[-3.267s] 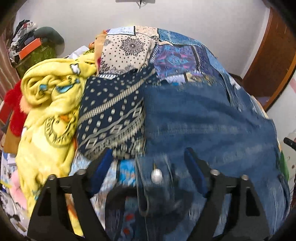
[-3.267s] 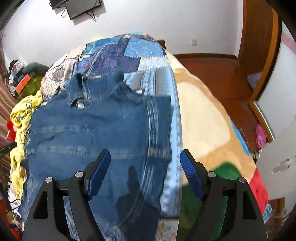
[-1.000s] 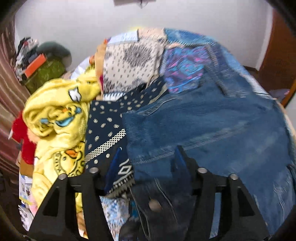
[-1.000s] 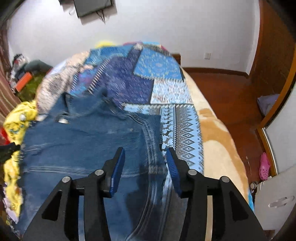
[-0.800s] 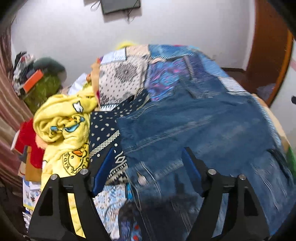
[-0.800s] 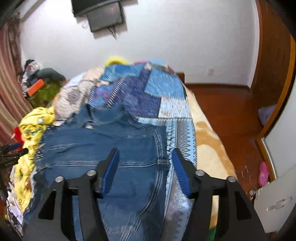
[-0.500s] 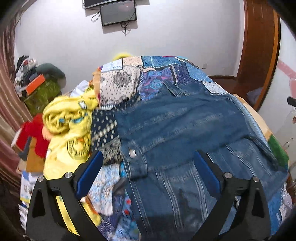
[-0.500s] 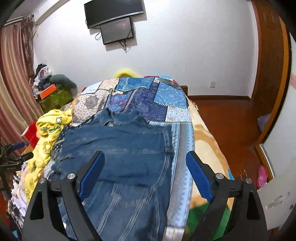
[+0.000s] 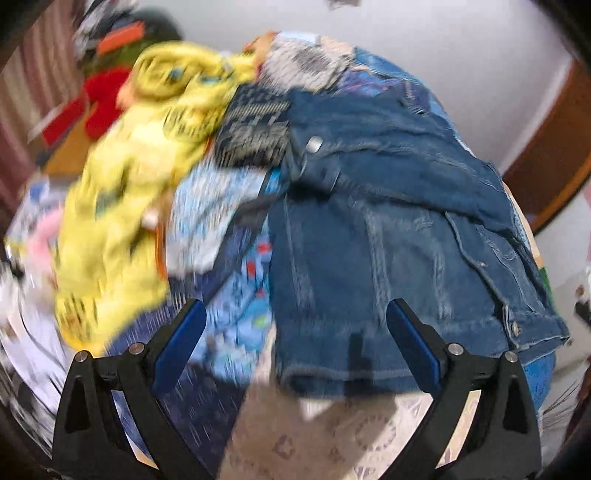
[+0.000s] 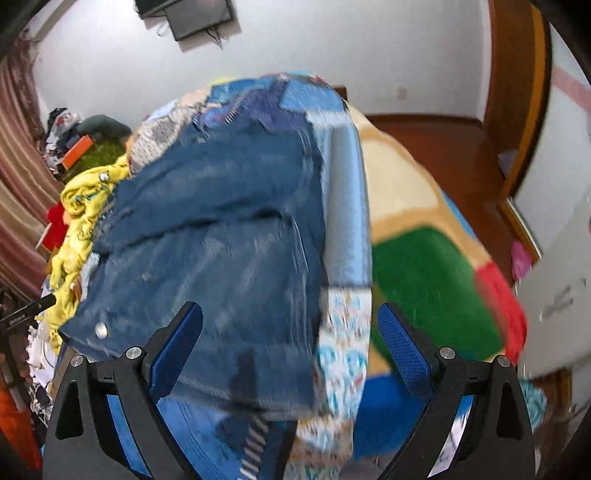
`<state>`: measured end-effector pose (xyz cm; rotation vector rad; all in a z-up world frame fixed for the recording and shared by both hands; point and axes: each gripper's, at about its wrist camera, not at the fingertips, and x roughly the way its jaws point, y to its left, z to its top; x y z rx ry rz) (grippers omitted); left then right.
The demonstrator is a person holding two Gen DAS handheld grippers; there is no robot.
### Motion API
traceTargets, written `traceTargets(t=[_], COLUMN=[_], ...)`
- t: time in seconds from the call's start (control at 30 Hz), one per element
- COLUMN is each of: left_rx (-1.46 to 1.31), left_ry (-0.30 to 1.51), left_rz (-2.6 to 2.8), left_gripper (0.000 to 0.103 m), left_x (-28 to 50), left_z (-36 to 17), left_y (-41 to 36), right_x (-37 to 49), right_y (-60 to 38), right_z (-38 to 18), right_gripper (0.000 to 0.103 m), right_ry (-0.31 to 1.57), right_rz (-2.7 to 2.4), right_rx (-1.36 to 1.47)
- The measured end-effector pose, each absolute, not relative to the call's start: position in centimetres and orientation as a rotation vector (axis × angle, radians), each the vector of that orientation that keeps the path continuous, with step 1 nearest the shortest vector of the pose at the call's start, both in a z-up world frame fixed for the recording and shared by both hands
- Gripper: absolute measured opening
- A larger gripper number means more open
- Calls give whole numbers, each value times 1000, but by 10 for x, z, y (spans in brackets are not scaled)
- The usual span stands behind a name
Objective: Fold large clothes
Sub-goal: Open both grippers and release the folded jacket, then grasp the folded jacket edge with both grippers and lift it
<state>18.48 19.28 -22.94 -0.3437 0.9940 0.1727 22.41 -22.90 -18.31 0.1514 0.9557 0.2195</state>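
Note:
A blue denim jacket [image 9: 388, 236] lies folded over itself on the patchwork bedspread [image 10: 266, 99]; its upper layer is doubled back over the lower half. It also fills the middle of the right wrist view [image 10: 229, 229]. My left gripper [image 9: 295, 332] is open and empty above the jacket's near hem. My right gripper [image 10: 290, 332] is open and empty over the jacket's near right edge. Both views are motion-blurred.
A yellow cartoon blanket [image 9: 147, 155] and mixed clothes [image 9: 229, 206] are piled left of the jacket. A beige, green and red blanket [image 10: 417, 236] hangs off the bed's right side. A wooden door frame [image 10: 517, 92] and a wall screen [image 10: 192, 14] are beyond.
Both grippers, earlier shut on denim, have opened, let go and pulled back toward the bed's near end. The jacket's top now lies folded over its lower half.

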Motion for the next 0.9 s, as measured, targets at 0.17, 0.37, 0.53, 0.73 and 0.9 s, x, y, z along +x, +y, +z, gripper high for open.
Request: traceTargets(t=[0.17,0.37,0.53,0.73,0.9], left_rx=[-476,-596,-574,-591,-479], left_ry=[1010,1003,999,919,849], left_rz=[153,87,105,132,131], left_gripper=[99,77,47,15,10], left_x=[165,165,171,170,179], left_z=[-250,-262,-265,-251,-216], left_y=[197,194,190,200,189], right_x=[210,201,201,201,213], right_y=[-234,-231,-233,-238,-234], right_z=[-201,-212,-220,-212,-198], right_gripper=[94,72,45,14,12], right_ry=[1011,1034,1036,989,947], right_rz=[239,286,304,301,323], right_rx=[225,293,389,407,368])
